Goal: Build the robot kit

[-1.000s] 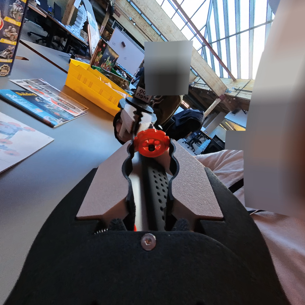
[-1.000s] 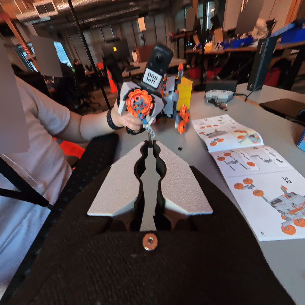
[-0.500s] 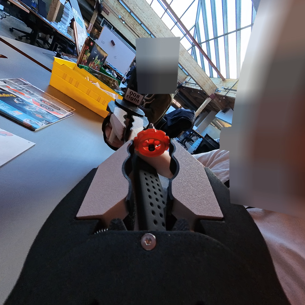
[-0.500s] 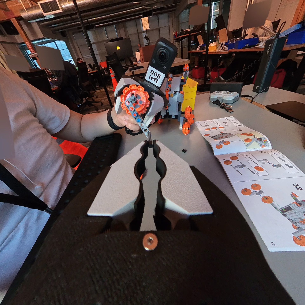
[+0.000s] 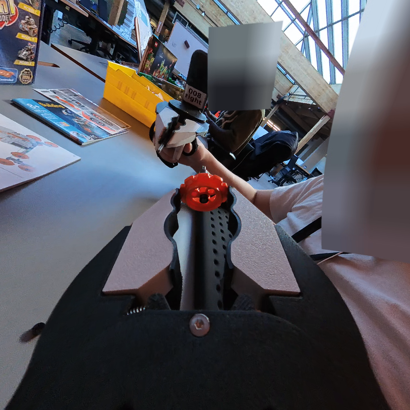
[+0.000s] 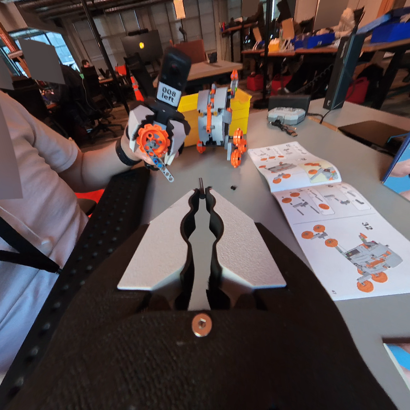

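Observation:
My left gripper (image 5: 203, 192) is shut on an orange toothed wheel (image 5: 203, 198), held in the air over the table edge. In the right wrist view the left gripper (image 6: 155, 144) shows the wheel (image 6: 153, 140) with a thin grey holed beam (image 6: 160, 165) hanging from its hub. My right gripper (image 6: 201, 191) is shut on a thin dark pin (image 6: 201, 183) that sticks out past the tips. The pin is a short way right of and below the beam's free end, not touching it. The right gripper also shows in the left wrist view (image 5: 177, 133).
A grey and orange model vehicle (image 6: 214, 119) stands before a yellow bin (image 6: 240, 106). An open instruction booklet (image 6: 321, 221) lies at right, a small black piece (image 6: 233, 188) near it. A black perforated bar (image 6: 111, 221) runs along the table edge. Booklets (image 5: 73, 115) and another yellow bin (image 5: 131, 95) lie left.
The two grippers have drawn apart. The pin in my right gripper was at the beam's end before; now a gap lies between them. Both keep their hold.

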